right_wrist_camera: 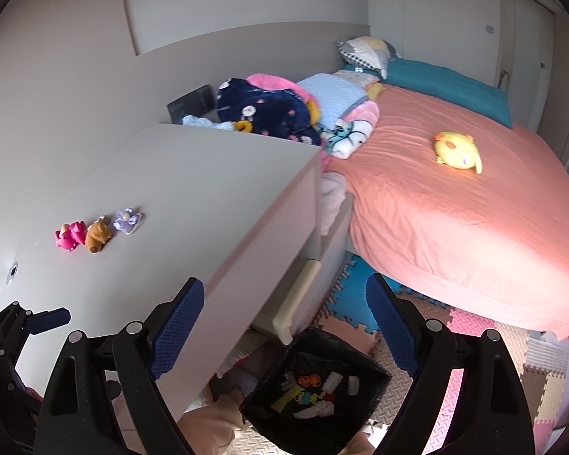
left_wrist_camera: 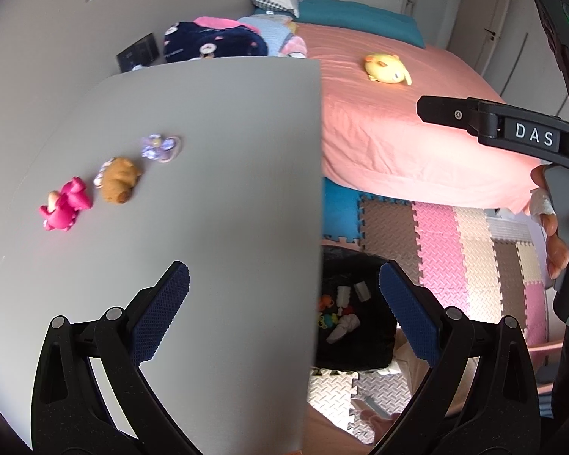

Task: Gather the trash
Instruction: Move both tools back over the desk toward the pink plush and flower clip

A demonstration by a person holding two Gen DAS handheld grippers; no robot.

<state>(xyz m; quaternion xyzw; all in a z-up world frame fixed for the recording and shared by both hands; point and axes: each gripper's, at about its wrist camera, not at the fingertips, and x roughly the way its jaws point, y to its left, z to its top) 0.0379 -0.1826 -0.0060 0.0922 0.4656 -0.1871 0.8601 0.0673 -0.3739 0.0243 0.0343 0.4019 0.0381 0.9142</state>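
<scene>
Hovering apart and empty, both tools (left_wrist_camera: 284, 314) (right_wrist_camera: 284, 326) faced the table (right_wrist_camera: 208, 189); toys (right_wrist_camera: 95, 233) lay at ten o'clock, so approaching low seemed wise.

This is a bedroom in a home, and one a small child uses. A wide bed (right_wrist_camera: 455, 212) with a salmon-pink sheet fills the right side, with a teal bolster (right_wrist_camera: 447, 83) and a patterned pillow (right_wrist_camera: 368, 53) at its head. Folded baby blankets (right_wrist_camera: 284, 110) are heaped beside it, and a yellow plush duck (right_wrist_camera: 458, 150) lies on the sheet. A pale grey dresser (right_wrist_camera: 193, 197) stands against the wall with three small toys (right_wrist_camera: 98, 231) in a row on top. Interlocking foam play mats (left_wrist_camera: 455, 242) in pink, cream, brown and blue cover the floor. A black-lined bin (right_wrist_camera: 315, 386) sits on them beside the dresser. Pale closet doors (right_wrist_camera: 527, 38) stand beyond the bed.
</scene>
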